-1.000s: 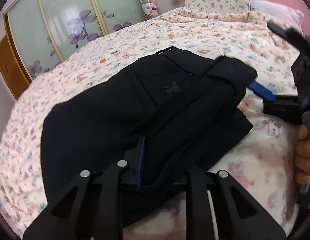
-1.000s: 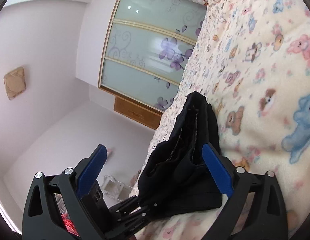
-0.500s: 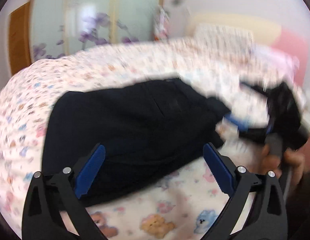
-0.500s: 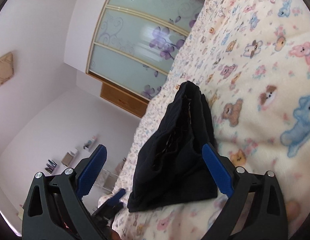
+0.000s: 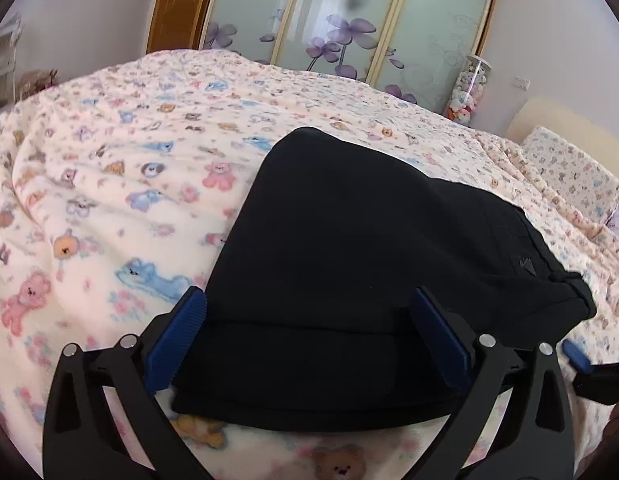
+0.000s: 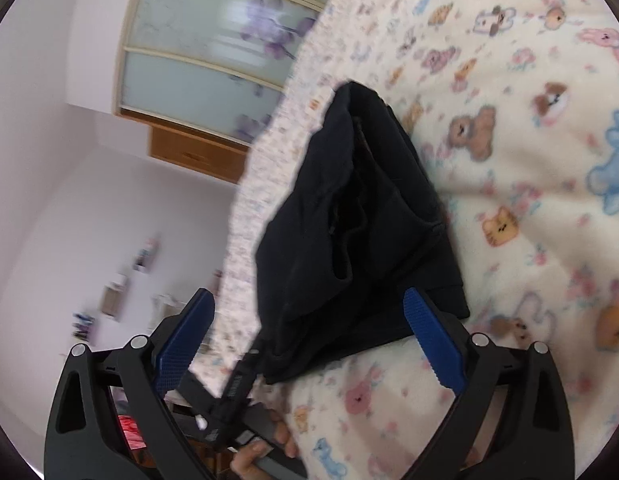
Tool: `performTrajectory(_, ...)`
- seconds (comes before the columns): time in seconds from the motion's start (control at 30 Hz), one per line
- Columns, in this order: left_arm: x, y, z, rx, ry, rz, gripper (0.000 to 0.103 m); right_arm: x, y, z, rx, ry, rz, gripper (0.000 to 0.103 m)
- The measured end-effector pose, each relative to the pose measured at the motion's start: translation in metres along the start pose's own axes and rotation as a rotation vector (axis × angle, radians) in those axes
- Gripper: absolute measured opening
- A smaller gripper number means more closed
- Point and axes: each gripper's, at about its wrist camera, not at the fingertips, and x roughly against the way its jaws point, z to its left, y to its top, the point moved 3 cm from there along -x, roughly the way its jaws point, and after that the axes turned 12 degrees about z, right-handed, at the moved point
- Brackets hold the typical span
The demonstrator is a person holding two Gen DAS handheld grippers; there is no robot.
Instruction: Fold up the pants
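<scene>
Currently my left gripper point(image 5: 307, 340) stands spread wide, having just opened, its blue pads either side of the folded black pants point(image 5: 373, 248) without pressing them. My right gripper point(image 6: 307, 334) is likewise spread, gripping nothing. Pants lie flat on the teddy-print bedspread point(image 5: 109, 184).

Both wrist views closely share pants point(image 5: 349, 264) on bed point(image 5: 109, 168)
</scene>
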Motion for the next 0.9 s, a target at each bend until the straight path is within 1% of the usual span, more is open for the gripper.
performTrajectory(0.1, -0.002, -0.002, 0.009, 0.033, -0.031, 0.014, 0.101, -0.010, 0.002, 0.004, -0.005, -0.071, -0.016, 0.095)
performTrajectory(0.13, -0.003, -0.001, 0.012, 0.047, -0.040, 0.020, 0.101, -0.011, 0.004, 0.006, -0.003, -0.098, -0.033, 0.092)
performTrajectory(0.2, -0.009, -0.003, 0.020, 0.085, -0.079, 0.059, 0.101, -0.012, 0.005, 0.004, -0.014, -0.134, -0.052, 0.089)
performTrajectory(0.23, -0.012, -0.003, 0.023, 0.099, -0.094, 0.073, 0.101, -0.015, 0.007, 0.002, -0.023, -0.161, -0.058, 0.084)
performTrajectory(0.3, -0.010, -0.003, 0.025, 0.104, -0.107, 0.057, 0.101, -0.015, 0.007, -0.001, -0.028, -0.198, -0.073, 0.071)
performTrajectory(0.33, -0.010, -0.003, 0.025, 0.103, -0.107, 0.053, 0.101, -0.013, 0.006, -0.004, -0.024, -0.223, -0.090, 0.057)
performTrajectory(0.37, -0.009, -0.004, 0.024, 0.102, -0.108, 0.054, 0.101, -0.012, 0.006, -0.006, -0.022, -0.220, -0.095, 0.047)
performTrajectory(0.43, -0.010, -0.004, 0.025, 0.104, -0.112, 0.055, 0.101, -0.009, 0.003, -0.011, -0.034, -0.173, -0.095, 0.034)
performTrajectory(0.47, -0.009, -0.004, 0.025, 0.104, -0.114, 0.053, 0.101, -0.008, 0.001, -0.011, -0.035, -0.150, -0.096, 0.030)
performTrajectory(0.57, -0.008, -0.004, 0.027, 0.111, -0.125, 0.048, 0.101, 0.001, -0.012, 0.006, 0.035, -0.094, -0.134, 0.024)
performTrajectory(0.6, -0.008, -0.004, 0.028, 0.115, -0.129, 0.047, 0.101, 0.004, -0.017, 0.011, 0.062, -0.082, -0.149, 0.023)
performTrajectory(0.63, -0.007, -0.004, 0.029, 0.117, -0.133, 0.045, 0.101, 0.005, -0.020, 0.012, 0.069, -0.091, -0.155, 0.023)
performTrajectory(0.67, -0.007, -0.004, 0.029, 0.119, -0.139, 0.041, 0.101, 0.004, -0.021, 0.009, 0.066, -0.117, -0.161, 0.023)
performTrajectory(0.7, -0.006, -0.004, 0.030, 0.120, -0.144, 0.037, 0.101, 0.001, -0.022, -0.003, 0.044, -0.170, -0.156, 0.023)
performTrajectory(0.73, -0.005, -0.004, 0.030, 0.122, -0.154, 0.030, 0.101, -0.003, -0.020, -0.013, 0.020, -0.191, -0.144, 0.023)
performTrajectory(0.77, 0.000, -0.004, 0.032, 0.129, -0.180, 0.012, 0.101, -0.006, -0.019, -0.025, -0.017, -0.180, -0.131, 0.023)
performTrajectory(0.8, 0.005, -0.004, 0.034, 0.138, -0.204, -0.006, 0.101, -0.006, -0.018, -0.034, -0.048, -0.137, -0.123, 0.023)
performTrajectory(0.83, 0.014, -0.003, 0.038, 0.155, -0.221, -0.037, 0.101, -0.003, -0.018, -0.034, -0.040, -0.127, -0.113, 0.024)
performTrajectory(0.87, 0.021, -0.002, 0.039, 0.162, -0.217, -0.057, 0.101, -0.001, -0.017, -0.031, -0.023, -0.129, -0.098, 0.030)
performTrajectory(0.9, 0.029, 0.000, 0.041, 0.165, -0.209, -0.081, 0.101, 0.002, -0.017, -0.028, -0.015, -0.142, -0.087, 0.034)
